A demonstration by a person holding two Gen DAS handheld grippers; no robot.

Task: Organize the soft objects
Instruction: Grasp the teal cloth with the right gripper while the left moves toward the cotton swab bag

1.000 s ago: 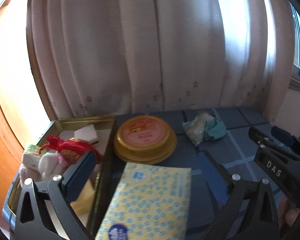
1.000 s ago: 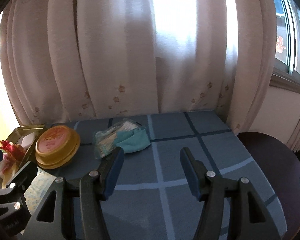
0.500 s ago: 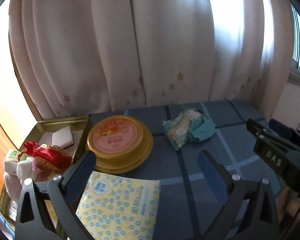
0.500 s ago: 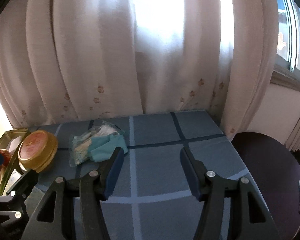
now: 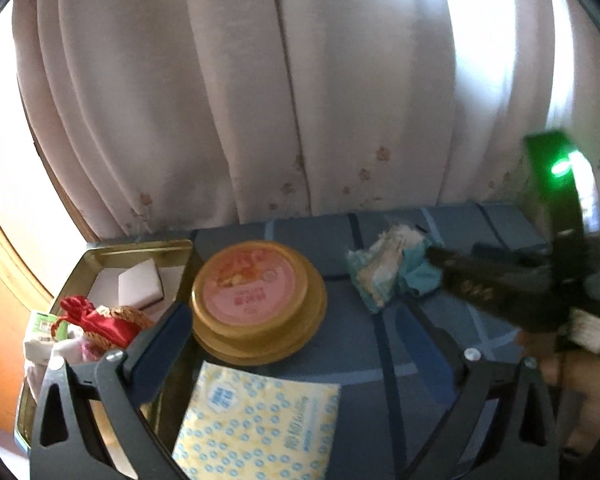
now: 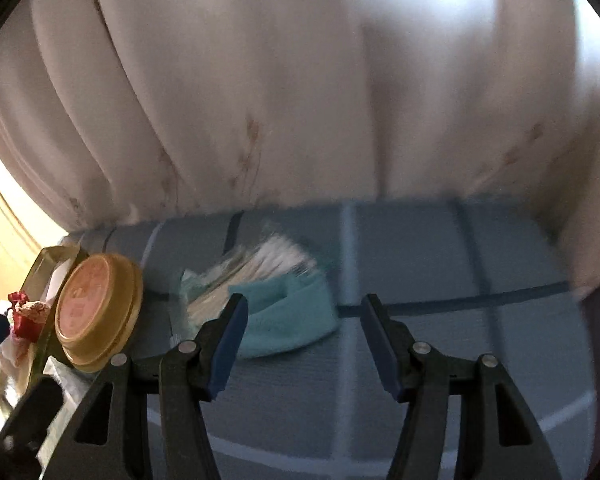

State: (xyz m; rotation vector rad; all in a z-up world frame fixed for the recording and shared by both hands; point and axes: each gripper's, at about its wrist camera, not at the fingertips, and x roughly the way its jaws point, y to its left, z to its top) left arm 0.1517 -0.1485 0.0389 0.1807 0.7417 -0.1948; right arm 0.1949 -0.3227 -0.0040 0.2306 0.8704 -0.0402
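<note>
Biggest thing here is the pale curtain (image 5: 300,100) hanging across the whole back, with little flower marks near its hem. Under it runs the blue checked tablecloth (image 6: 440,264), with dark and light stripes. At the left edge there's a gold rectangular tin (image 5: 140,249) with its top off, and inside it sit a white sponge block (image 5: 140,286), a red drawstring pouch (image 5: 100,320) and some pale soft bits I can't make out properly. Just right of the tin is a round gold container (image 5: 256,300) with a pink label on top. In front of that lies a yellow tissue pack (image 5: 256,424) with blue dots, flat on the cloth, close to the left wrist camera. The clear bag of soft stuff (image 6: 256,270) lies mid-table with a teal cloth (image 6: 288,320) over its near side, well apart from the tin. The right gripper (image 6: 304,340) is spread apart with nothing between the pads, and its left finger sits right in front of the teal cloth; can't say if it touches, the shot is blurry. The left gripper (image 5: 300,354) is wide apart too, empty, hovering above the round container and tissue pack.
</note>
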